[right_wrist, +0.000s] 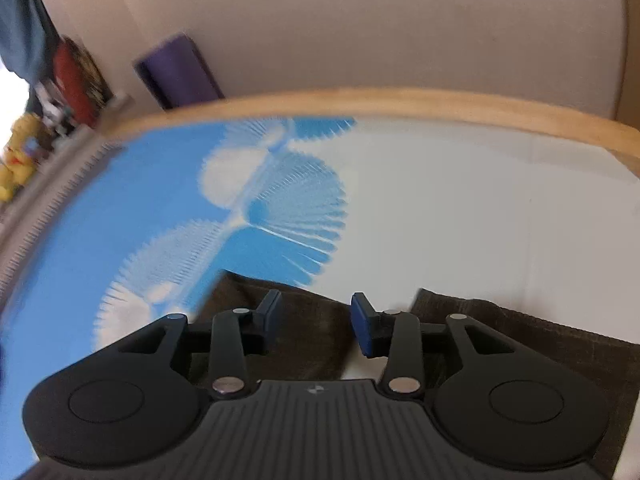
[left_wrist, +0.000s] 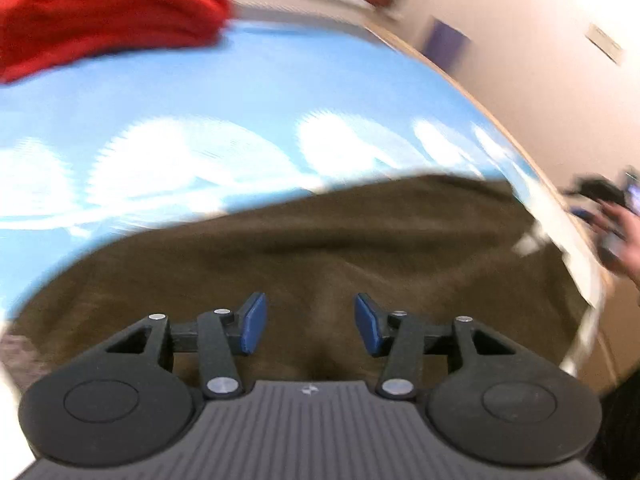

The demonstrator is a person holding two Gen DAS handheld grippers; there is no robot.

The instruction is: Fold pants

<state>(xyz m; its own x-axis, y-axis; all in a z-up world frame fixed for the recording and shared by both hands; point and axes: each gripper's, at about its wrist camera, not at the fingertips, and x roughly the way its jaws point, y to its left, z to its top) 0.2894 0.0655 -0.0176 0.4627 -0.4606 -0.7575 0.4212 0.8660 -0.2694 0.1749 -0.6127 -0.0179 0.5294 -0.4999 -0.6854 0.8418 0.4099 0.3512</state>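
1. One pair of brown pants point(left_wrist: 320, 240) lies on a desk point(right_wrist: 400, 106) covered with a blue and white cloth point(left_wrist: 240, 92) printed with fan shapes; a pale wooden rim edges the far side.
2. In the left wrist view the pants spread wide as one broad brown mass directly below and ahead of the left gripper point(left_wrist: 310, 322), reaching to the right edge of the cloth.
3. The left gripper's two blue-padded fingers point(left_wrist: 254, 322) stand spread apart above the brown fabric, with nothing pinched between them.
4. In the right wrist view two brown sections of the pants point(right_wrist: 312, 336) show, one under the gripper and one to the right, with a strip of white cloth between them.
5. The right gripper point(right_wrist: 316, 324) has its two fingers point(right_wrist: 363, 330) parted as well, hovering over the near edge of the fabric; no cloth is caught between them.
6. One red folded item point(left_wrist: 108, 16) lies on the far left of the cloth, well apart from the pants.
7. One purple object point(right_wrist: 178, 70) leans against the beige wall beyond the desk.
8. At the right edge of the left view a hand point(left_wrist: 624, 240) holds what seems to be the other gripper, though blur makes it hard to tell.
9. A yellow toy point(right_wrist: 16, 164) sits at the far left of the right view.
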